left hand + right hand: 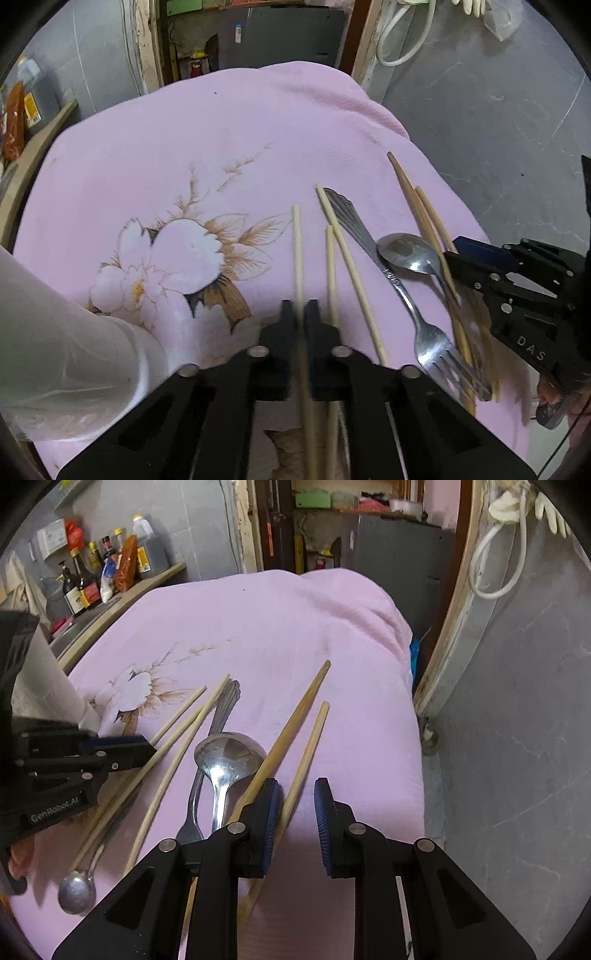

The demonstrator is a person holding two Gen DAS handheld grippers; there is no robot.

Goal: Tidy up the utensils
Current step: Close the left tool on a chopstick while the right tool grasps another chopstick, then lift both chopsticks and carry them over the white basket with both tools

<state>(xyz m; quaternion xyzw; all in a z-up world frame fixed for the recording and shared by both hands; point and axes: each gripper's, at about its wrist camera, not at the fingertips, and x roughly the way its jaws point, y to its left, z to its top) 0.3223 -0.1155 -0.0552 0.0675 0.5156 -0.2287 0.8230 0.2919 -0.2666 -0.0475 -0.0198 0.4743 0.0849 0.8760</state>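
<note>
Utensils lie on a pink flowered cloth. My left gripper is shut on a pale chopstick that runs forward between its fingers. Beside it lie two more pale chopsticks, a fork and a large spoon. My right gripper is open; a darker chopstick lies between its fingers and another lies against its left finger. The large spoon, the fork and a small spoon also show there.
The cloth's right edge drops to a grey floor. Bottles stand on a wooden shelf at the far left. A doorway with a grey cabinet lies beyond the cloth.
</note>
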